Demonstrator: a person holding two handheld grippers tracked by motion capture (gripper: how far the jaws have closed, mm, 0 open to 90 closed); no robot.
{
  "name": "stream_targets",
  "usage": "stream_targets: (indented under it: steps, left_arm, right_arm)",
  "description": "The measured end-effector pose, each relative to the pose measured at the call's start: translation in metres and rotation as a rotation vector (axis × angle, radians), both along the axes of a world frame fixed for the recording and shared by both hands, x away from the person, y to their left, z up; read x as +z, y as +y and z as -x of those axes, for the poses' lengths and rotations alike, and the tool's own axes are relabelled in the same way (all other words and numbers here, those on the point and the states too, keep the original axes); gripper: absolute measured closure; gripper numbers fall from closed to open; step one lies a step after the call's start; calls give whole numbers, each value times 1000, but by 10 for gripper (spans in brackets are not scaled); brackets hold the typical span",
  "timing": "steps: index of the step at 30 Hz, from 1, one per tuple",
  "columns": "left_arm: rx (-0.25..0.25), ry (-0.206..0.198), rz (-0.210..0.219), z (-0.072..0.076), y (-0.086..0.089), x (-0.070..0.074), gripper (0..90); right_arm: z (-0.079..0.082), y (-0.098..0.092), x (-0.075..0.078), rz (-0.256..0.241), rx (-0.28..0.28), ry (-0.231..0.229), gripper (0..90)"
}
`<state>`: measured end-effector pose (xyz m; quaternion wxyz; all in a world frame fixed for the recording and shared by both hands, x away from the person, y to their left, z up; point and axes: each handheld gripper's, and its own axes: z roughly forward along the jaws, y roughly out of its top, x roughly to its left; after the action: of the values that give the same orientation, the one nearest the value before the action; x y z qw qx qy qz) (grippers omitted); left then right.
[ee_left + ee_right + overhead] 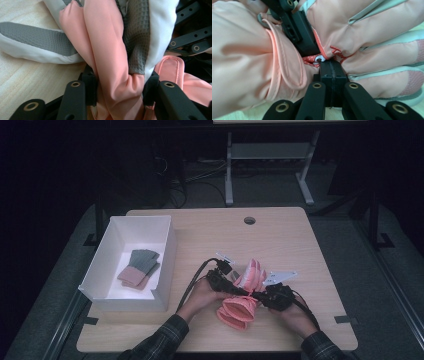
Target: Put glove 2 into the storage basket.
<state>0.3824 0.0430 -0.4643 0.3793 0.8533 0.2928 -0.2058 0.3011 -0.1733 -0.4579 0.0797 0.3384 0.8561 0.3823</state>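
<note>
Near the front edge of the wooden table (280, 232) lies a pink glove (243, 297), cuff toward the person, fingers pointing away; both tongs are on it. The left gripper (120, 82) has its jaws apart around a thick fold of pink and grey fabric, squeezing it from both sides; the right gripper (332, 72) has its jaws pressed together, pinching the glove's edge at a small red-stitched tab. Off to the left sits a white box (165, 251); inside it, another glove (139, 268), grey and pink, lying flat.
</note>
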Motion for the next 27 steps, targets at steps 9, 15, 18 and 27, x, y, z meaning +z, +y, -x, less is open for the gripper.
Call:
stream_targets:
  steps: [9, 15, 18, 27]
  left_arm:
    - [8, -26, 34, 3, 1, 8, 599]
    - [31, -65, 21, 7, 2, 28, 599]
    - [39, -77, 9, 7, 6, 37, 599]
    - [81, -104, 4, 9, 20, 85, 597]
  right_arm:
    - [9, -29, 18, -113, 5, -11, 673]
    - [20, -54, 27, -189, -45, -56, 449]
    - [24, -62, 28, -186, -63, -76, 365]
    - [32, -75, 23, -171, -106, -57, 201]
